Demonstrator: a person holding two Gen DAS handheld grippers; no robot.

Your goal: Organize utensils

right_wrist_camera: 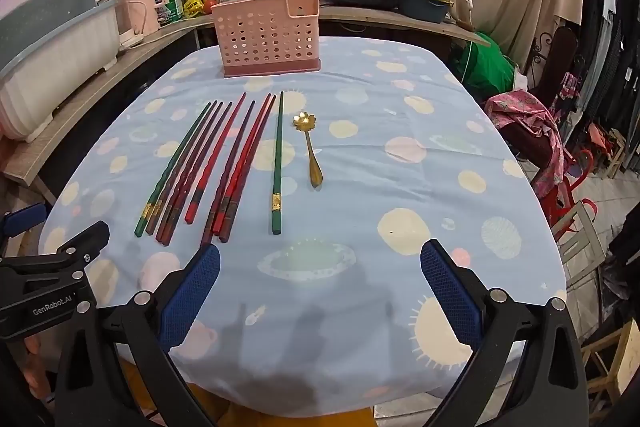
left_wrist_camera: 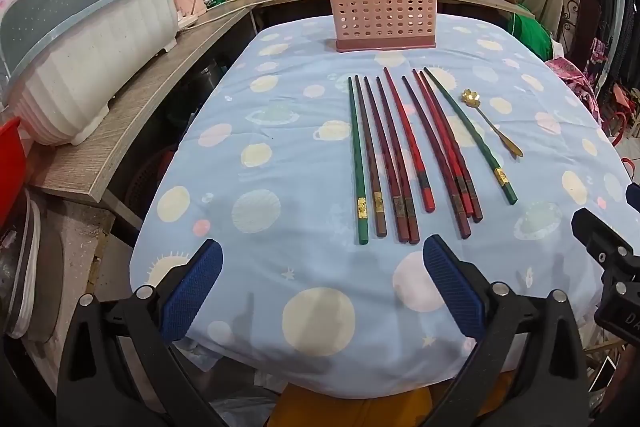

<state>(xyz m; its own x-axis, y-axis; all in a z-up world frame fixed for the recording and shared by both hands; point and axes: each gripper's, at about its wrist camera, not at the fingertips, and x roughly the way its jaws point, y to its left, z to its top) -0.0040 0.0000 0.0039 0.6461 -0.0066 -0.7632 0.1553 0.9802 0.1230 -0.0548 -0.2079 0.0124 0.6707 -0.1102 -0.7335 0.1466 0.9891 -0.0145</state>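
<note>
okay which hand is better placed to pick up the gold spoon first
Right, probably. The gold spoon lies nearer the open right gripper, right of the chopsticks. The left gripper, also open, would have to cross them.

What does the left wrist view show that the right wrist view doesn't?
Only the left wrist view shows the left claw head-on, jaws wide open and empty, and a red tub at the left edge. Only the right wrist view shows the right claw head-on, also open and empty, and a pink cloth draped off to the right. Both share the chopsticks in a row, the gold spoon beside them, the pink holder behind, and the blue cloth under it all.
</note>
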